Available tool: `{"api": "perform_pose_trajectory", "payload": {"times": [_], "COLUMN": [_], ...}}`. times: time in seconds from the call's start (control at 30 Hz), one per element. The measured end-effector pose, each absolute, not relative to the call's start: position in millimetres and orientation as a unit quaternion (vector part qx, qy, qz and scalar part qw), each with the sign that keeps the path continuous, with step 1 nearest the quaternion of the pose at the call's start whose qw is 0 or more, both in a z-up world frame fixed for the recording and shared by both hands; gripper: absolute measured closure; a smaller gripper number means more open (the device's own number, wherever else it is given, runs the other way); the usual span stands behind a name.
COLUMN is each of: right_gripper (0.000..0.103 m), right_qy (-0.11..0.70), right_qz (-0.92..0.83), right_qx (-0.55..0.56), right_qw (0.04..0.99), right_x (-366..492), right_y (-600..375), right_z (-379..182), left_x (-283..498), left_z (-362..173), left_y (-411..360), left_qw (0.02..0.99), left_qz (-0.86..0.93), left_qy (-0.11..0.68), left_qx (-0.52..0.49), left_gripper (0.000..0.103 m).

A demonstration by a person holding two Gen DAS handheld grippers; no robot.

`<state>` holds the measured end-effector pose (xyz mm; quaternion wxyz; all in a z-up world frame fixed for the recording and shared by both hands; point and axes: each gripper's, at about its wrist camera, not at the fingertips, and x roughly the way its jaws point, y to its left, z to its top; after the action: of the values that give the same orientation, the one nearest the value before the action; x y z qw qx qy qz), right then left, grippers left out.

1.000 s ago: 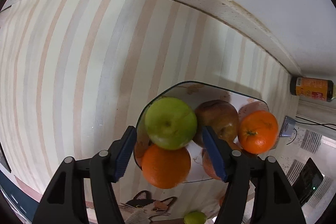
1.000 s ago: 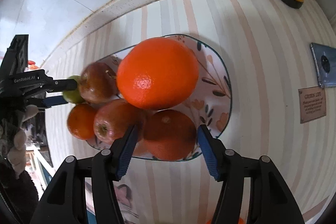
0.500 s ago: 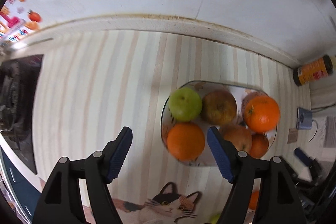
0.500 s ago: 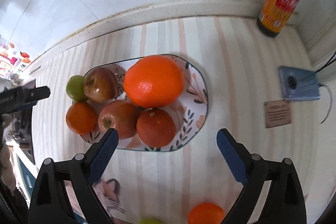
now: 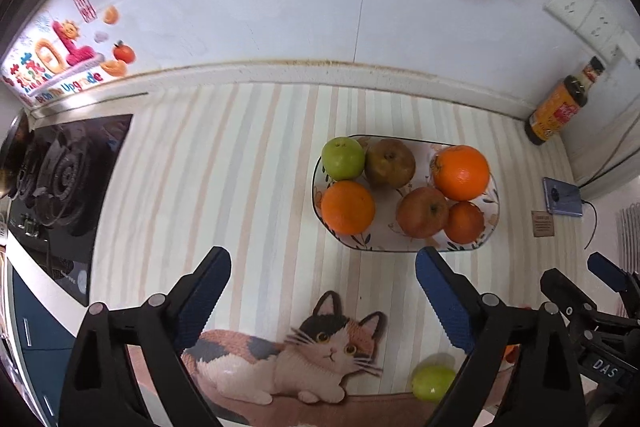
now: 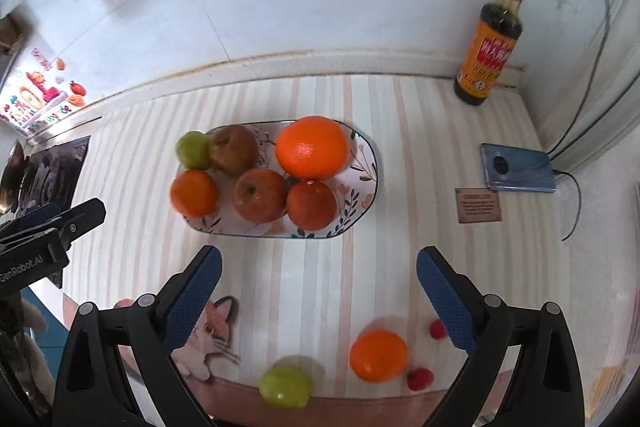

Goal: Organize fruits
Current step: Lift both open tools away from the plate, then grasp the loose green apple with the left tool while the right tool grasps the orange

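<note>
An oval patterned plate [image 5: 493,223] [image 6: 366,183] on the striped mat holds a green apple [image 5: 343,158] [image 6: 194,149], a brownish apple [image 5: 390,163] [image 6: 234,149], a red apple [image 5: 422,212] [image 6: 260,195] and three oranges, the largest [image 5: 461,171] [image 6: 312,147] at the right. My left gripper [image 5: 322,297] is open and empty, in front of the plate. My right gripper [image 6: 318,297] is open and empty too. A loose orange [image 6: 378,355], a green fruit [image 6: 286,385] [image 5: 434,381] and small red fruits [image 6: 420,378] lie near the front edge.
A sauce bottle [image 6: 490,43] [image 5: 558,107] stands at the back right by the wall. A phone [image 6: 518,167] on a cable and a small brown card [image 6: 478,205] lie right of the plate. A gas stove [image 5: 60,183] is at the left. A cat picture [image 5: 304,355] marks the mat's front.
Both grippers pulled back and up from the plate and opened wide. The right gripper let go of the large orange, the left of the green apple; both fruits rest on the plate.
</note>
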<state>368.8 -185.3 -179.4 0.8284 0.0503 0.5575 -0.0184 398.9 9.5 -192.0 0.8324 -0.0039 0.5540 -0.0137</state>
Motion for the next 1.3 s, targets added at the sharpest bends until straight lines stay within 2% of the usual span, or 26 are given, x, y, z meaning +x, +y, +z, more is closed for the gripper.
{"api": "perform_pose_trajectory", "payload": {"times": [0.4, 0.73, 0.97, 1.13, 1.17, 1.27, 1.3], "right_gripper": [0.003, 0.003, 0.003, 0.003, 0.005, 0.037, 0.040], "right_qy": [0.519, 0.487, 0.484, 0.515, 0.523, 0.555, 0.565], "right_qz": [-0.025, -0.039, -0.045, -0.048, -0.049, -0.038, -0.035], "right_qx": [0.055, 0.075, 0.142, 0.197, 0.202, 0.198, 0.198], "right_qw": [0.853, 0.869, 0.862, 0.833, 0.827, 0.807, 0.800], "right_x": [295, 255, 243, 238, 239, 242, 242], "right_y": [-169, -169, -201, -244, -251, -266, -271], "right_z": [-121, -92, -104, -150, -160, -196, -207], "left_x": [322, 293, 290, 289, 290, 297, 299], "left_z": [-145, -127, -154, -214, -227, -276, -294], "left_y": [7, 5, -12, -55, -63, -88, -96], "left_qw": [0.860, 0.872, 0.851, 0.811, 0.799, 0.757, 0.738], "left_qz": [-0.041, -0.057, -0.090, -0.113, -0.115, -0.118, -0.116], "left_qy": [0.508, 0.486, 0.516, 0.572, 0.588, 0.640, 0.662], "left_qx": [0.013, 0.025, 0.028, 0.056, 0.057, 0.055, 0.052], "left_gripper": [0.008, 0.008, 0.004, 0.004, 0.004, 0.004, 0.004]}}
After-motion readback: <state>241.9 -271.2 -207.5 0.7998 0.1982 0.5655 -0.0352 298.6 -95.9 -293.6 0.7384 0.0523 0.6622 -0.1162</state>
